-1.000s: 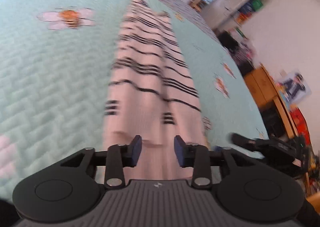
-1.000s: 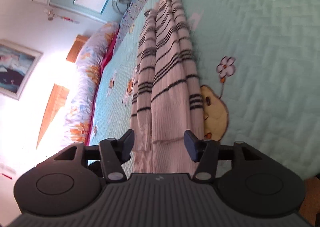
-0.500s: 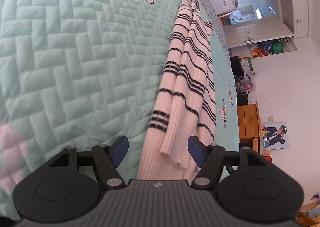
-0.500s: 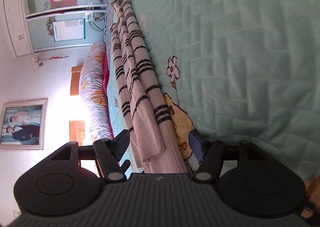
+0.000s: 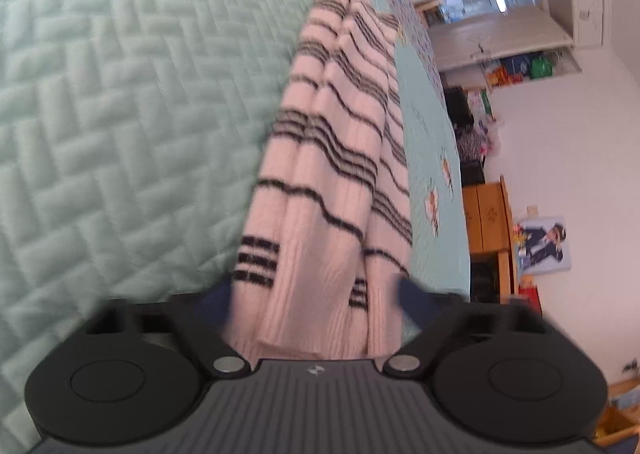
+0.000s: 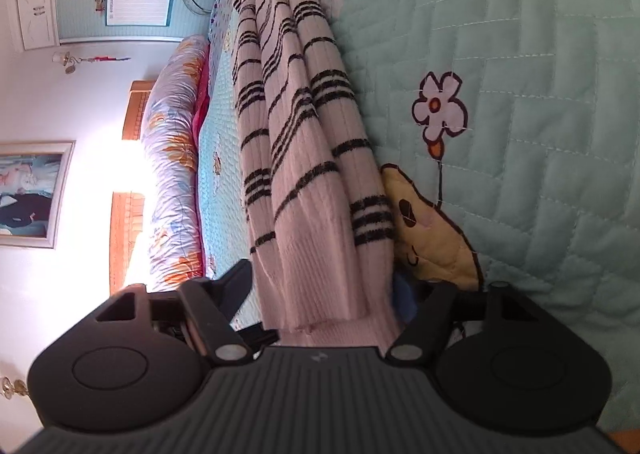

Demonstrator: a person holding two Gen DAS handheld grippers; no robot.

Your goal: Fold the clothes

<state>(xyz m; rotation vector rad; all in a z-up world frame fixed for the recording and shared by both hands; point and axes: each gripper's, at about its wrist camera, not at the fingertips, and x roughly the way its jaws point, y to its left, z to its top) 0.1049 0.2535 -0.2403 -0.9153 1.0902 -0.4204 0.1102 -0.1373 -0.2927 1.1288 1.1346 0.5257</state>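
The striped sweater [image 5: 332, 182] lies on the bed [image 5: 120, 114], already folded into a long narrow band that runs from each gripper towards 12 o'clock in both wrist views. Its ribbed hem end is at the near side, between the jaws.

The left gripper [image 5: 316, 302] is closing around one corner of the hem; the cloth is between its blue pads, but the blur hides whether they press it yet. The right gripper [image 6: 324, 286] is also closing, with the other corner of the hem [image 6: 328, 310] between its jaws, and a gap shows at its 9 o'clock finger [image 6: 236, 282], so it does not pinch yet.

The step in hand seems to be taking the hem end to fold the band across its length. To do it well, both jaws should catch all the layers, including the loose sleeve cuff on top, not only the upper one. Both hands should then lift evenly and carry the hem towards 12 o'clock, keeping the edges aligned, so the knit does not stretch or slip sideways on the quilt
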